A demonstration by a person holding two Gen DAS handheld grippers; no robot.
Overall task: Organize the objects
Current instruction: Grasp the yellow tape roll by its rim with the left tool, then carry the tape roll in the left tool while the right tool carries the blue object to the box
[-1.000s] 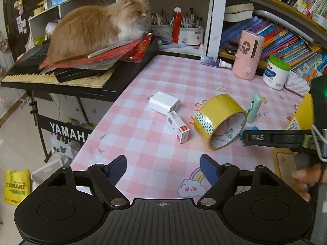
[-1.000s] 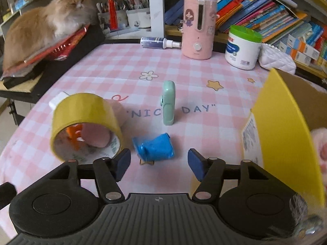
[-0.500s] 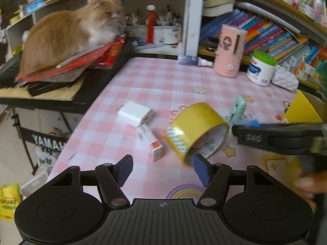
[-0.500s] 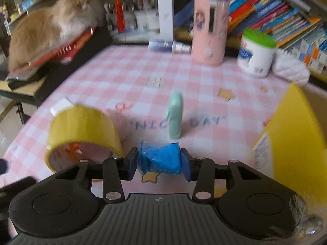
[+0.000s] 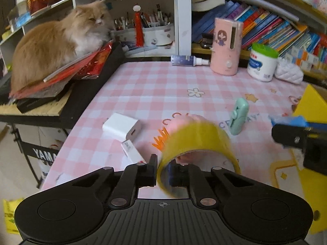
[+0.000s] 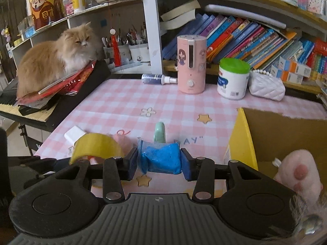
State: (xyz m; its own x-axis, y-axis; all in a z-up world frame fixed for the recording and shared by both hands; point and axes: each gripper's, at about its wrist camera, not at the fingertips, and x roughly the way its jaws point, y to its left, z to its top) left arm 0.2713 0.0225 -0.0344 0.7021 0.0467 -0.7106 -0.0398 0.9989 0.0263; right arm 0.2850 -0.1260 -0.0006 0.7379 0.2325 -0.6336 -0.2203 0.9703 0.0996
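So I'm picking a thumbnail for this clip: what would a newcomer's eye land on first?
Probably the fluffy orange cat, sitting on red papers atop the keyboard left of the pink checked table. Next, up front, the right gripper clamps a bright blue packet, and the left gripper pinches the wall of the yellow tape roll.

Yellow tape roll (image 5: 196,140), blue packet (image 6: 160,159), mint-green clip (image 5: 239,114), pink-and-white checked tablecloth (image 5: 147,89).

home study: bookshelf (image 6: 255,38), cat (image 6: 55,59)
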